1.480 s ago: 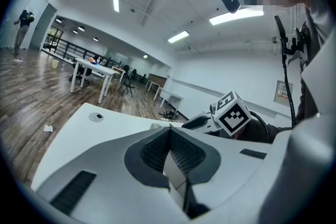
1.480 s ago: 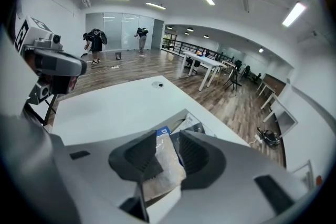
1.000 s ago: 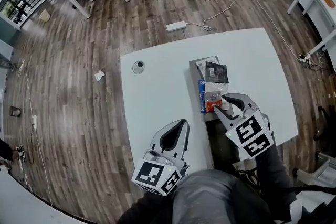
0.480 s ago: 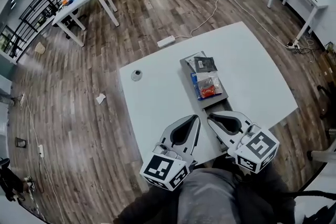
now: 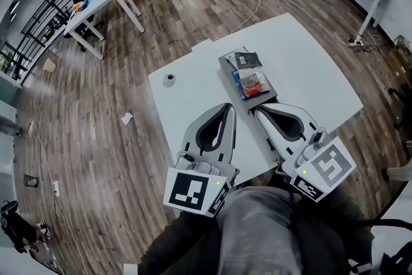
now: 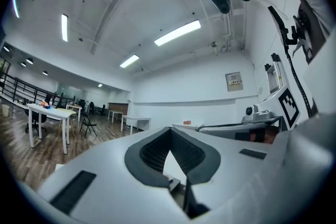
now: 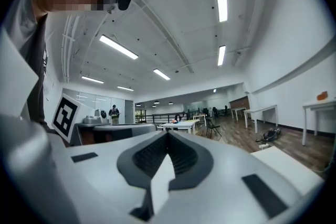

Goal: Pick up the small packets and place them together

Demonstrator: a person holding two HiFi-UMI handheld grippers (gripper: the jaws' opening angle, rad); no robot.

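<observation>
Small packets (image 5: 252, 82) are seen together on the tray (image 5: 226, 66). Left gripper (image 5: 226, 107) and right gripper (image 5: 257, 110), jaws closed empty, the right having just been closing, should be kept clear.

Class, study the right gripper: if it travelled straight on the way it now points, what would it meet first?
Probably nothing nearby: the right gripper points level, seemingly passing above the tray of packets, toward distant tables across the room. Depth is uncertain.
</observation>
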